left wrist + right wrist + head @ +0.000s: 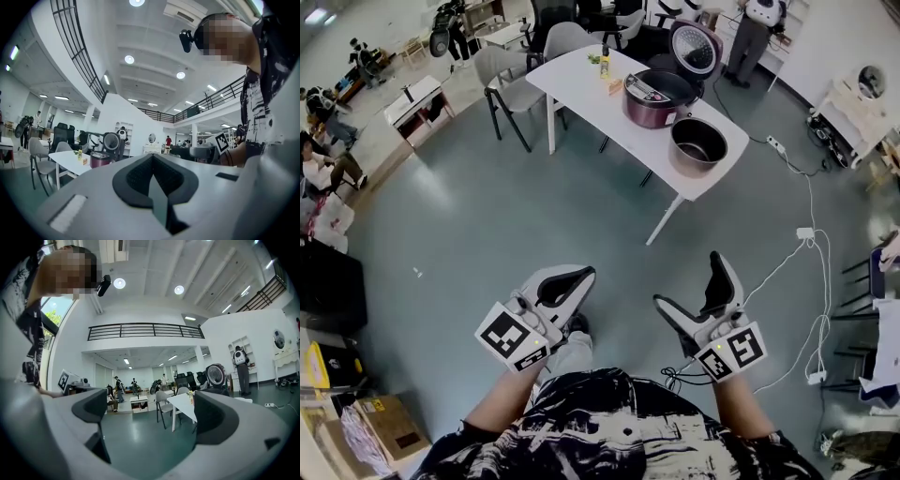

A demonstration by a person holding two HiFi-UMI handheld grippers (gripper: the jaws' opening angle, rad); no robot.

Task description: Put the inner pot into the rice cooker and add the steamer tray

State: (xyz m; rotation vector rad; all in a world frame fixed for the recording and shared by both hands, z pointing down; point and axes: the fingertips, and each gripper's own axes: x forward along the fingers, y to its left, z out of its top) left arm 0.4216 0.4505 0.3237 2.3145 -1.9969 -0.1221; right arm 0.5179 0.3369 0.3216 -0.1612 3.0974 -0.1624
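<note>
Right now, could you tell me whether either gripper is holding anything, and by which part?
Nothing is held: left gripper shut and empty, right gripper open.

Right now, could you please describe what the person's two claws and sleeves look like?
The left claw and right claw are pale grey shells with black padded jaw linings. Each carries a white cube printed with black square markers. The person wears a black-and-white patterned short-sleeved shirt.
</note>
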